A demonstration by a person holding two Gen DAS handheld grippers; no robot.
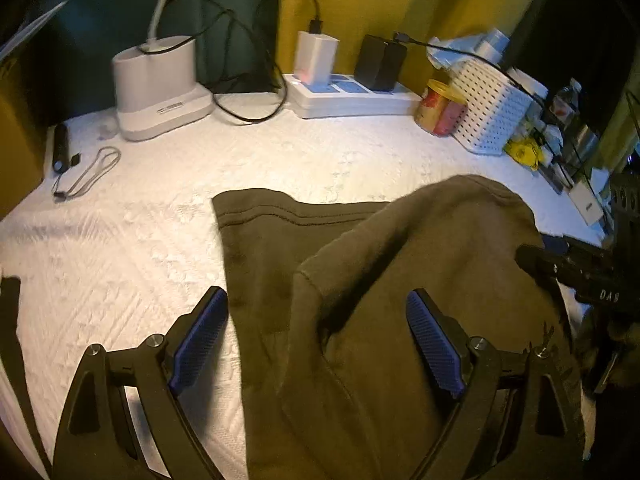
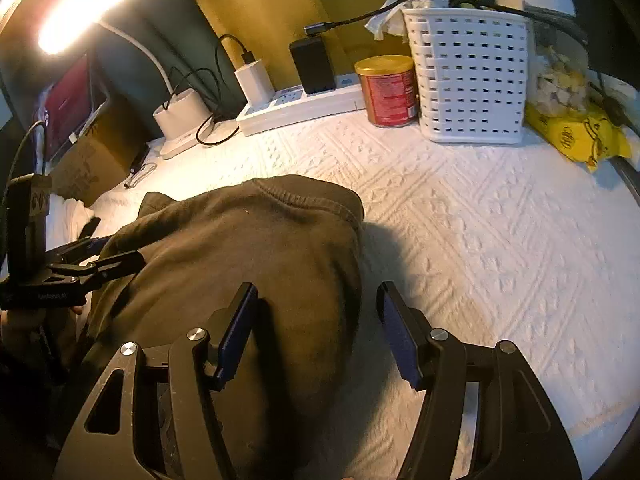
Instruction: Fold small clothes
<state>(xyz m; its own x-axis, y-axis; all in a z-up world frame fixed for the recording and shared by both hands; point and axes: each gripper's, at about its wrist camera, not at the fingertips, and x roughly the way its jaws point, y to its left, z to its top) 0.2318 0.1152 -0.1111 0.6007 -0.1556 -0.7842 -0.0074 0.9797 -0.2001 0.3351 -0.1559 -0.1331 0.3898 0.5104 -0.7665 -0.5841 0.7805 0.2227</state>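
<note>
The left gripper point(image 1: 316, 320) stands spread, pinching nothing, above the olive garment point(image 1: 400, 280) heaped at six o'clock on the white quilted cover point(image 1: 140, 240). At three o'clock, the right gripper point(image 2: 316, 312) gapes too, straddling the garment's edge.

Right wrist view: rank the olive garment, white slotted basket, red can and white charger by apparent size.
1. olive garment, though nearest the camera
2. white slotted basket
3. red can
4. white charger

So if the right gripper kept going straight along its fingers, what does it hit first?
Most likely the right edge of the olive garment, since the open right gripper straddles it; if slightly right, the white quilted cover. Depth is unclear.
</note>
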